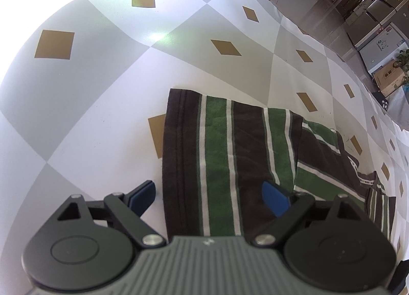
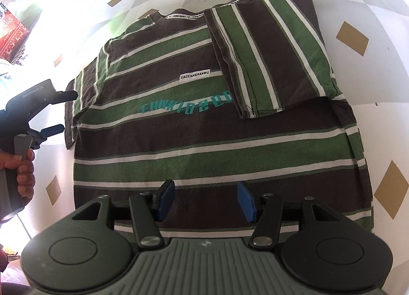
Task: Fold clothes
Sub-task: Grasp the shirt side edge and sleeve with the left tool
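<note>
- I am working on the sleeve-folding step: the striped T-shirt (image 2: 204,126) is lying flat, front up, on the table (image 2: 370,85), which is covered with a grey and white checked cloth, and it is filling most of the middle of the table in the right wrist view.
- Nearest to me in that view, the right gripper (image 2: 205,201) is hanging over the hem of the shirt, pointing steeply down. Its jaws are standing half apart and nothing is between the pads, so it is gripping nothing.
- Farther on, one sleeve (image 2: 271,52) is already lying folded in across the chest, beside the collar (image 2: 184,16).
- The other sleeve (image 2: 81,100) is still spread out toward the left edge of the table, and this is, I think, the part to fold next.
- The left gripper (image 1: 208,199) is waiting just at this sleeve, held by a hand (image 2: 24,172) at its handle. Its jaws are wide open; in the left wrist view one pad is over the bare cloth and the other over the sleeve fabric, so the sleeve's edge is between them but not pinched.
- The next move is calling, in my judgement, for closing on this edge, lifting a little and carrying it inward over the chest, without dragging the body of the shirt.
</note>
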The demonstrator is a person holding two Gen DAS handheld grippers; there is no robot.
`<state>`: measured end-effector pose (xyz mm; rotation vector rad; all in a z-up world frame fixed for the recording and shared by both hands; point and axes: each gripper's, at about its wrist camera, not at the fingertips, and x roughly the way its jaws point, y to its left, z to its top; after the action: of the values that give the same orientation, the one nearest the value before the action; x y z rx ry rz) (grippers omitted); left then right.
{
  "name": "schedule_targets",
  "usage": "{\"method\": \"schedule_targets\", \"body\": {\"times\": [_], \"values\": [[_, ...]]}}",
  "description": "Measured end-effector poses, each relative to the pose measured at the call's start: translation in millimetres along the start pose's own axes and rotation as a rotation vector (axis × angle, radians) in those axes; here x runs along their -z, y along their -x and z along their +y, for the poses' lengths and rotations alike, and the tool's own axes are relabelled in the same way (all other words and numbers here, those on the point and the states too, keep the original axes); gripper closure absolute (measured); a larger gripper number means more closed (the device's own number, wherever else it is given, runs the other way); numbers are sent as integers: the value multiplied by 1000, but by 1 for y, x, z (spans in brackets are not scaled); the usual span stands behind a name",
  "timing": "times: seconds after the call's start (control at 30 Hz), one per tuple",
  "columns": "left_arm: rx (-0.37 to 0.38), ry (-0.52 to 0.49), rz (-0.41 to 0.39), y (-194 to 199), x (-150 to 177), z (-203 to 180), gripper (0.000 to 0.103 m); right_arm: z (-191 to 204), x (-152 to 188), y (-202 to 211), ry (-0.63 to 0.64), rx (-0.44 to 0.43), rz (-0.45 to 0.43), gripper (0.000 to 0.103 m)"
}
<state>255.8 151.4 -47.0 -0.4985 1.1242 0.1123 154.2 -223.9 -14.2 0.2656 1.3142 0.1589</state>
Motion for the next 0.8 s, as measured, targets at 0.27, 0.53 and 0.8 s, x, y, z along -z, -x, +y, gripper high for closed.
{"method": "schedule_targets", "body": {"times": [0.27,0.53,0.8], "values": [[-31,-80,-38,0,5,-13,38,0,0,-1,-7,1,4,50],[-33,-26,-74,2,3,-10,80,-1,-1,-2,-12,10,5,50],[-12,-1,-114,10,3,-15,91,1,-1,-2,-10,5,3,50]]}}
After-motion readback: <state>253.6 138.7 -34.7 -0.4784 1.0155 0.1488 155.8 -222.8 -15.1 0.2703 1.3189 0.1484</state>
